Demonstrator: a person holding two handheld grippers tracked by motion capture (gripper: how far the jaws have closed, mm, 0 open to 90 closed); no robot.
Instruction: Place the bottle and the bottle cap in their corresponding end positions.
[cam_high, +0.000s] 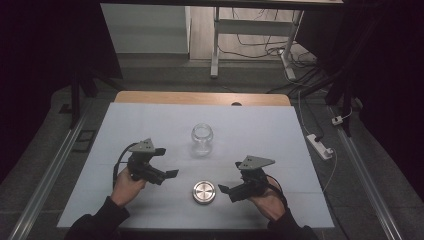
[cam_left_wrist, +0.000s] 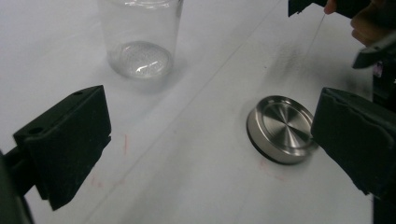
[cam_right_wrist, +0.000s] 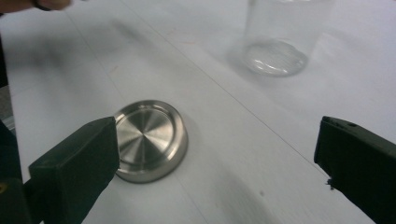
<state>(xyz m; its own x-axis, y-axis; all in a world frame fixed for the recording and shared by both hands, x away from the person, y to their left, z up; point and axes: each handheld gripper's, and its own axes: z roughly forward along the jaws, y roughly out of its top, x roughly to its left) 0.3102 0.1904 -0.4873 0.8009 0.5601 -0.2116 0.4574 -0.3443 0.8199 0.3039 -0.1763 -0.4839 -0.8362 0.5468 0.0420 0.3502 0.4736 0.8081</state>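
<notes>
Both your left gripper (cam_high: 172, 173) and right gripper (cam_high: 223, 189) gape wide and empty. The lid (cam_high: 204, 192) lies flat between them, at six o'clock from the jar (cam_high: 202, 138). Straddle its rim squarely before squeezing.

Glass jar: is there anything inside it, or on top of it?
The glass jar stands upright, open-mouthed and looks empty; only its clear base shows through. Its metal lid lies apart on the white table cover.
</notes>
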